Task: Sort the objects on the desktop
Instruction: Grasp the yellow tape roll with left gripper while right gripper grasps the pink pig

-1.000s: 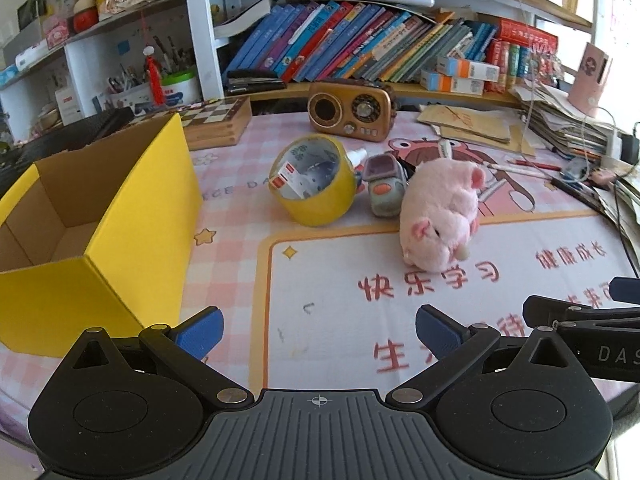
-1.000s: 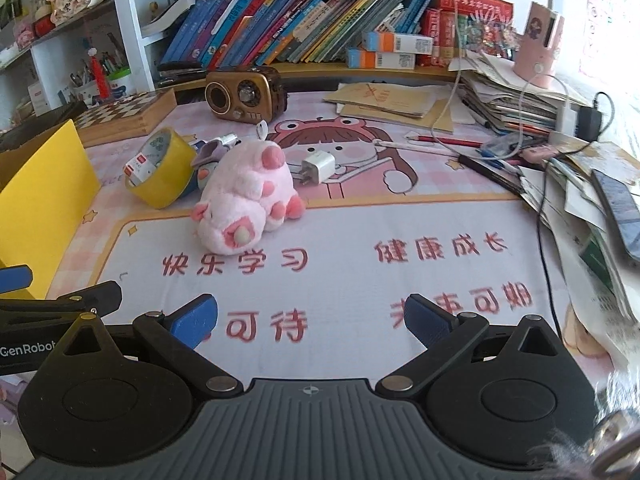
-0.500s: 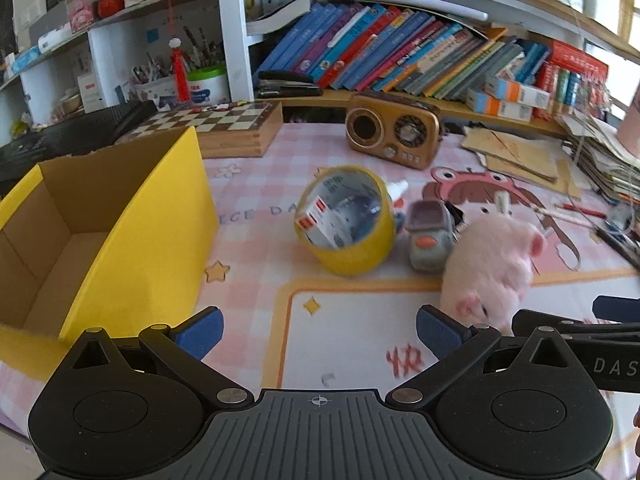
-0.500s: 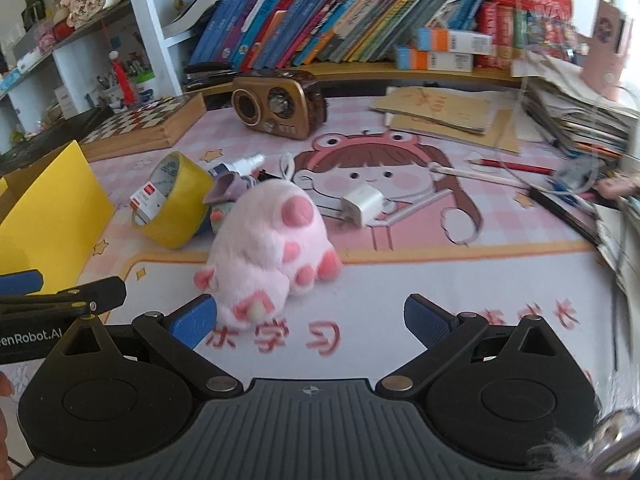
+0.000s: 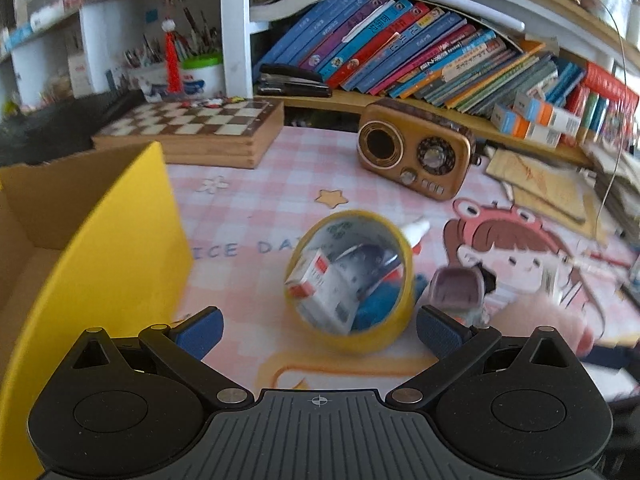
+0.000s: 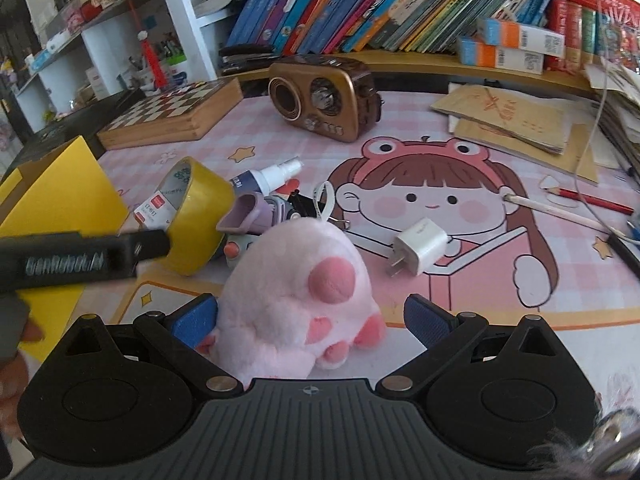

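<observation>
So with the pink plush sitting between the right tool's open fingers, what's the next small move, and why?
Probably close the right tool on the pink plush toy. Its body already fills the gap between the open fingers, so a squeeze should secure it for lifting toward the yellow box.

Left gripper (image 5: pixel 318 326): black ribbed housing with a white crosshair mark at 12 o'clock; two round black discs at 9 and 3 o'clock; triangular cut-outs above them; silver rivets on black linkage bars; blue-padded fingers (image 5: pixel 200 330).

Right gripper (image 6: pixel 312 316): same black body, crosshair, discs, silver rivets, blue-padded fingers (image 6: pixel 426 320).

Seen from the right wrist at 9 o'clock, the left unit's black bar bears white "GenRobot.AI" lettering; a grey sleeve (image 6: pixel 10 330) edge lies below it.
</observation>
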Motion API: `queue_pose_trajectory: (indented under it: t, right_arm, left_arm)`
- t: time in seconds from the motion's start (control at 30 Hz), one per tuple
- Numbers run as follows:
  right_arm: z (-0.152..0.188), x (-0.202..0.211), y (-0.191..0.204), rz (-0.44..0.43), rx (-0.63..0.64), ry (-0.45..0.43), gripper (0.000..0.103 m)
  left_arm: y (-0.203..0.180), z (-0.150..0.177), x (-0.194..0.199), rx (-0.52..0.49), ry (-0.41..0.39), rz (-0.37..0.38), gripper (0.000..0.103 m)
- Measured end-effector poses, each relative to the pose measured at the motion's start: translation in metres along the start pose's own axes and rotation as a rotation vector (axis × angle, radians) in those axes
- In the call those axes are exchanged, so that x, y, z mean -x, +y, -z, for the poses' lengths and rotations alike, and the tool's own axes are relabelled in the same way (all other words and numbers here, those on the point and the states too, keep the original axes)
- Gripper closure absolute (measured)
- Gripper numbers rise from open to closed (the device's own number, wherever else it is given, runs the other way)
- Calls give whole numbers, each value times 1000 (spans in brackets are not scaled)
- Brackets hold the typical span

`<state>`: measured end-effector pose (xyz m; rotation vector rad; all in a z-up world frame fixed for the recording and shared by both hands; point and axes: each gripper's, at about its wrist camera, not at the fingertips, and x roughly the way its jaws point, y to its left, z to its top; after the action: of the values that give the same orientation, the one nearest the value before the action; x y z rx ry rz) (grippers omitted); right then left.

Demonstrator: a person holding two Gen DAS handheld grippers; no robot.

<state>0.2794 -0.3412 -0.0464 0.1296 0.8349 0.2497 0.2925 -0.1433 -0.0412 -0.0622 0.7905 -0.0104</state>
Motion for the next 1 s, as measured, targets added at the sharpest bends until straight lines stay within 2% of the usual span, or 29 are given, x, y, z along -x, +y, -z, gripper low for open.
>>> queue_pose_trajectory:
  t: [0.2, 0.33, 0.4, 0.43, 0.5, 0.57, 0.83, 1.0]
  right_arm:
    - [-2, -7, -1, -40, 4, 20, 13]
    - [-2, -7, 0, -43, 14, 18, 16]
    - [-1, -6, 0, -46, 23, 15, 22]
    - [-1, -5, 1, -46, 33, 10, 23]
    - [-1, -3, 3, -42, 52, 4, 30]
    - [-1, -1, 4, -39, 55, -1, 35]
    - [1, 23, 1, -24, 50, -52, 40]
    - [6, 42, 4, -19, 62, -71, 39]
  left_arm:
    - [3, -10, -31, 64, 43, 48, 0]
    - [-2, -13, -37, 33, 16, 52, 0]
    - [-5, -15, -41, 23, 14, 66, 2]
    - [-5, -16, -42, 23, 15, 72, 3]
    - [-8, -17, -44, 17, 14, 78, 14]
    - [-10, -17, -42, 2, 9, 57, 14]
    - [-25, -8, 9, -96, -125, 3, 15]
    - [-26, 4, 39, -116, -154, -7, 15]
